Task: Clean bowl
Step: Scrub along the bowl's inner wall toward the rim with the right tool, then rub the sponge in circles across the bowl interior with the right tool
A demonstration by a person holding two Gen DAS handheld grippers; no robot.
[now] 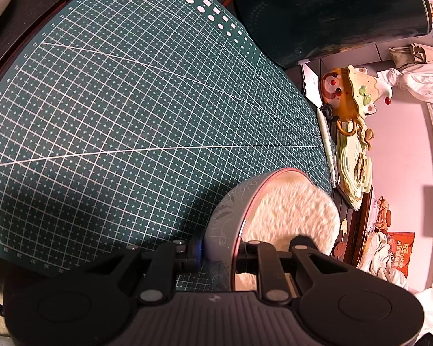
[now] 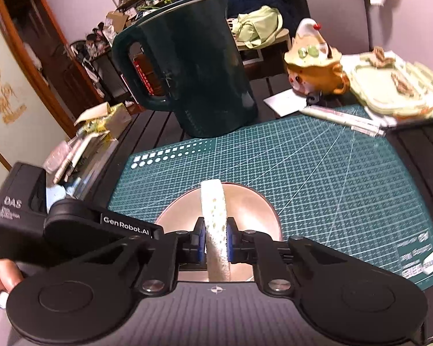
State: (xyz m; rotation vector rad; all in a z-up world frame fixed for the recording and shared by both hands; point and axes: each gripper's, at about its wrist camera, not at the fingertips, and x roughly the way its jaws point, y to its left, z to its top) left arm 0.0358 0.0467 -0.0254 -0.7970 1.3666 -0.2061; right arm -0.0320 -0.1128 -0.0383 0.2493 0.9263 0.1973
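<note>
Left wrist view sits right behind its own fingers, tipped steeply down at the mat [image 1: 130, 115], with the bowl [image 1: 231, 225] filling the near foreground, very close. Right wrist view looks down the same way, over its fingers onto the bowl [image 2: 245, 210] from the opposite side, close in. Both catch the mat [image 2: 332, 173], the dark jug [image 1: 332, 14] [image 2: 193, 72], the figurine [image 1: 346, 92] [image 2: 314, 69], and the pen [image 1: 327, 147] [image 2: 343, 119] at the mat's edge.
</note>
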